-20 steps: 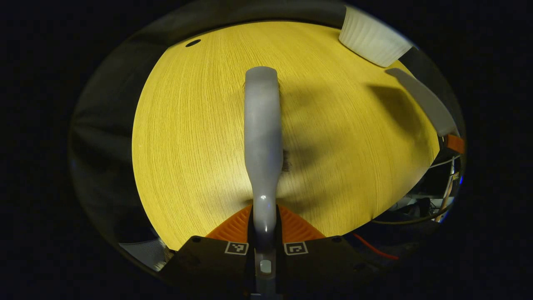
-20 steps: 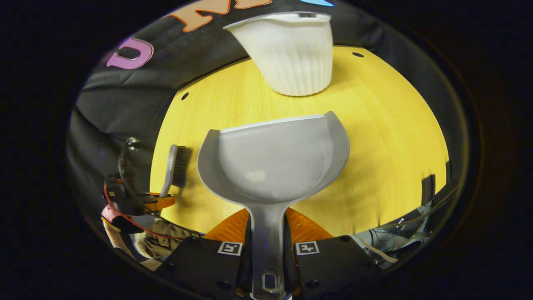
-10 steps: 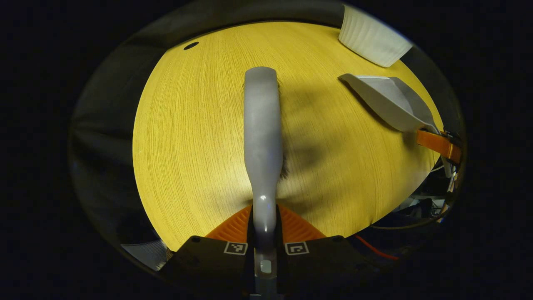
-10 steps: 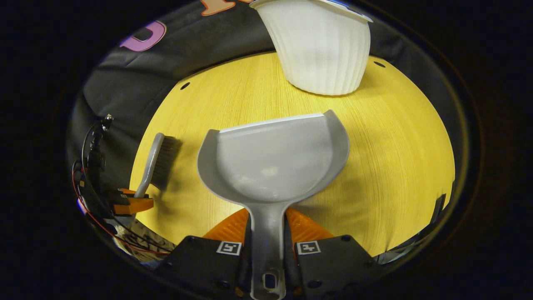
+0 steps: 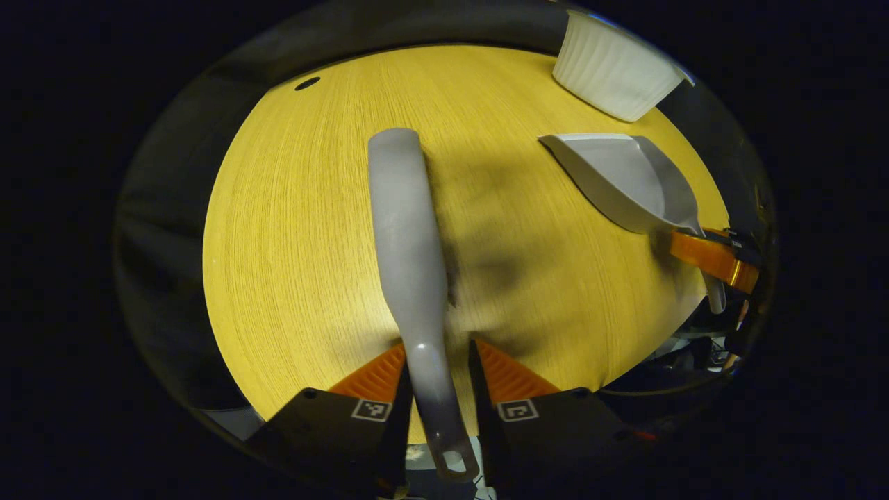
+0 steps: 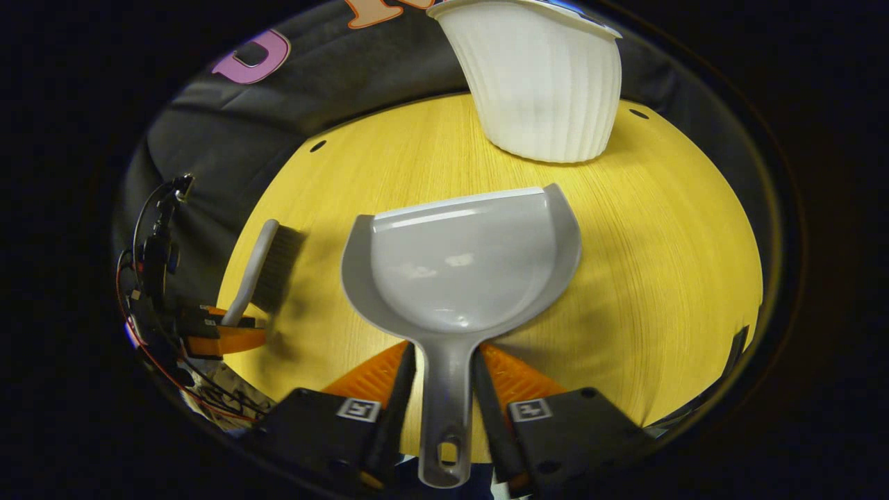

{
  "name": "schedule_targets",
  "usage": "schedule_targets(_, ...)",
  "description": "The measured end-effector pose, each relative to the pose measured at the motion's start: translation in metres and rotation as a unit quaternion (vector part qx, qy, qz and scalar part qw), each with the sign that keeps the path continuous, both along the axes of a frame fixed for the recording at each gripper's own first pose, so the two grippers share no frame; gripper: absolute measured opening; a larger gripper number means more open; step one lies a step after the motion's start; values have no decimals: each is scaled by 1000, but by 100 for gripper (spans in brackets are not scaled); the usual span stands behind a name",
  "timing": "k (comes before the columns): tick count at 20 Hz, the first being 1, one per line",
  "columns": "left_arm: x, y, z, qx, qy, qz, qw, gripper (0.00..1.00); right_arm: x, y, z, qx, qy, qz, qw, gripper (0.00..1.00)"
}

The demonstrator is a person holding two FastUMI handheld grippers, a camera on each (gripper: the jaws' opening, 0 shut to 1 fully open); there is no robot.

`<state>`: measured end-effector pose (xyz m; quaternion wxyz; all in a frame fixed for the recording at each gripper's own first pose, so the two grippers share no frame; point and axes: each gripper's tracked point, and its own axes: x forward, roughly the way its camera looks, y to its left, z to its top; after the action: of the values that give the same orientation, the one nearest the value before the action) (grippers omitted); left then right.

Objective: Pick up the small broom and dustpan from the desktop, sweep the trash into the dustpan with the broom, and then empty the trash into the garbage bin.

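Note:
The grey small broom (image 5: 406, 229) lies on the yellow desktop (image 5: 298, 229), its handle slanting between the spread fingers of my left gripper (image 5: 437, 378), which is open. The broom (image 6: 267, 267) also shows at the left in the right gripper view, with the left gripper (image 6: 222, 333) at its handle. The grey dustpan (image 6: 462, 271) rests flat on the desktop (image 6: 660, 264), scoop pointing away. Its handle runs between the parted fingers of my right gripper (image 6: 444, 378), with gaps on both sides. The dustpan (image 5: 625, 180) and right gripper (image 5: 708, 253) appear at the right in the left gripper view.
A white ribbed garbage bin (image 6: 545, 83) stands on the desktop just beyond the dustpan's lip; the same bin (image 5: 611, 69) sits at the far right in the left gripper view. Black cloth wall (image 6: 229, 139) backs the table. Small holes (image 5: 305, 84) mark the tabletop.
Both grippers have gone from shut to open. The broom handle now slants loose between the left fingers. The dustpan has come down near the bin and sits free between the right fingers.

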<state>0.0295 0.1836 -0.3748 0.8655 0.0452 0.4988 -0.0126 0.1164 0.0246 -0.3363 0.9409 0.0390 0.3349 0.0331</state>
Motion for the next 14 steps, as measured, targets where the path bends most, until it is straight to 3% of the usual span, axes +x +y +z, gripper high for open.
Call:
schedule_targets(1,0,0,4,3,-13,0,1000,60,3,0,2,-1,-7,0,1000,81)
schedule_targets(2,3,2,12,8,-29,3,1000,70,-2,-2,10,-4,-17,1,1000,100)
schedule_targets(3,4,4,20,12,-47,9,999,84,-4,-4,16,-10,-26,1,1000,95)
schedule_targets(4,8,5,33,10,-69,12,997,92,-7,-4,24,-15,-37,2,999,100)
schedule_targets(6,20,6,65,3,-133,19,991,94,-15,-3,49,-24,-66,4,998,95)
schedule_targets(8,35,7,102,-5,-205,21,979,93,-24,2,76,-17,-99,11,995,100)
schedule_targets(9,39,6,121,-8,-239,23,971,93,-26,6,94,-12,-123,11,992,95)
schedule_targets(10,44,6,141,-12,-268,24,963,94,-31,7,113,-7,-149,10,989,100)
schedule_targets(12,50,4,168,-10,-311,38,950,94,-37,12,157,2,-207,8,978,95)
schedule_targets(14,53,0,188,-10,-346,48,937,94,-49,17,200,8,-268,10,963,100)
